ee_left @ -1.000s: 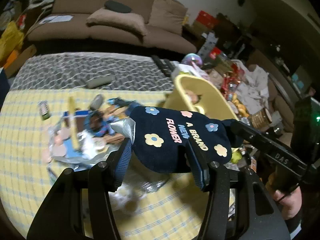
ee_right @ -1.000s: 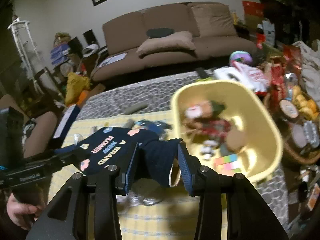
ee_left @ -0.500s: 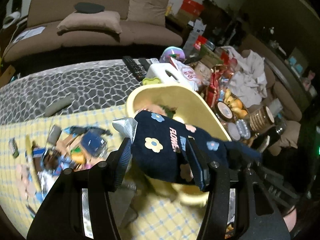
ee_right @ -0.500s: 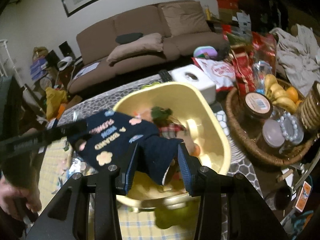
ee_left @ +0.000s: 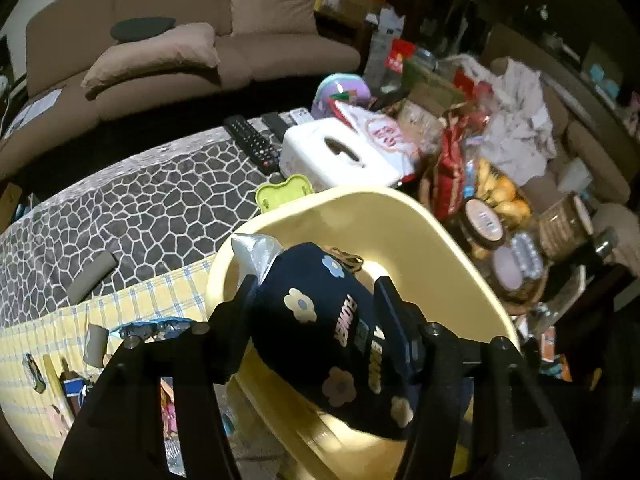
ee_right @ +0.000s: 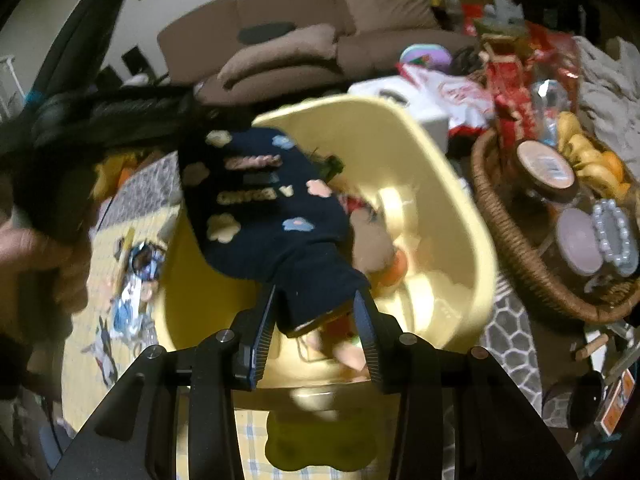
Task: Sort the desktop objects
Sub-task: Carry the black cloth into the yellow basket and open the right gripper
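Navy flowered pouch (ee_left: pixel 340 332) hangs at frame centre over the yellow tub (ee_left: pixel 460 256), left gripper (ee_left: pixel 316 320) and right gripper (ee_right: pixel 316 312) each clenched on one end, likely for lowering in.

Far beyond the fingers a brown fabric sofa (ee_left: pixel 168 40) carries a loose tan cushion (ee_left: pixel 152 56). Nearer, ahead of the fingers, black remote controls (ee_left: pixel 252 142) lie just left of a white rectangular tissue box (ee_left: pixel 340 156). Right of the fingers, a round woven wicker basket (ee_right: pixel 516 240) holds lidded jars (ee_right: pixel 546 166).
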Motion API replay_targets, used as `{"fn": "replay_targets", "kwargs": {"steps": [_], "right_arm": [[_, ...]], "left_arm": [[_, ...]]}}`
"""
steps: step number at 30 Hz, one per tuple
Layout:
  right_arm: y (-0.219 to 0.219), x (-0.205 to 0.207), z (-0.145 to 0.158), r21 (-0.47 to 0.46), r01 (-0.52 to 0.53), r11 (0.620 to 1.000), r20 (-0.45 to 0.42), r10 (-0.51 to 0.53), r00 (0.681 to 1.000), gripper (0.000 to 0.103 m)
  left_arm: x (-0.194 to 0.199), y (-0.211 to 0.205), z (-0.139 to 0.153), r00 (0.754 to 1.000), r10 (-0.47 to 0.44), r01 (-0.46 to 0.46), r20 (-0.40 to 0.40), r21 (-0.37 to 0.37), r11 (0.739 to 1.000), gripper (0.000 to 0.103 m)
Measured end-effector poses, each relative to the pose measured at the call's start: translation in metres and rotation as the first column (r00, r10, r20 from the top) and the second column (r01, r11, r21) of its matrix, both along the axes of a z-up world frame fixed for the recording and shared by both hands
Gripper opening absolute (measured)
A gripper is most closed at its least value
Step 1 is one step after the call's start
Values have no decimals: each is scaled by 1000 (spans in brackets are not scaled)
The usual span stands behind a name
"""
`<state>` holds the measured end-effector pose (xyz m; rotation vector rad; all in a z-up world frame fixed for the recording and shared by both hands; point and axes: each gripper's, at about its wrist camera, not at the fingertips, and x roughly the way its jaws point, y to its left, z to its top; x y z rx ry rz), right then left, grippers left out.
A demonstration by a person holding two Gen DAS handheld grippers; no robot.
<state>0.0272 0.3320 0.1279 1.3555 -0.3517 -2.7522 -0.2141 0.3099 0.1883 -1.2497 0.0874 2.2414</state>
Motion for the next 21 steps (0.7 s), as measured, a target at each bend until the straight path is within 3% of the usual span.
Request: {"fn": "replay_targets", "kwargs": {"steps": [1, 3, 7, 14, 21], "right_arm": [[-3, -1, -2, -9, -32, 999, -6, 32, 999, 33], [-13, -2, 1, -3, -76, 997, -13, 76, 997, 35], [-33, -5, 12, 44, -117, 992, -33, 119, 992, 35], [-6, -6, 12, 21, -27, 999, -33, 27, 999, 36], [8, 2, 14, 49, 32, 998, -20, -31, 999, 51]], "left_arm": [[-3, 2, -4, 1000, -7, 7, 9, -6, 1000, 55], [-6, 8, -14, 997, -42, 41, 61, 6, 999, 58], [5, 18, -19, 998, -63, 65, 25, -55, 996, 59], [15, -8, 0, 1000, -25, 25, -2, -14, 1000, 70], [35, -47, 16, 1000, -7, 8, -29, 14, 1000, 79]]}}
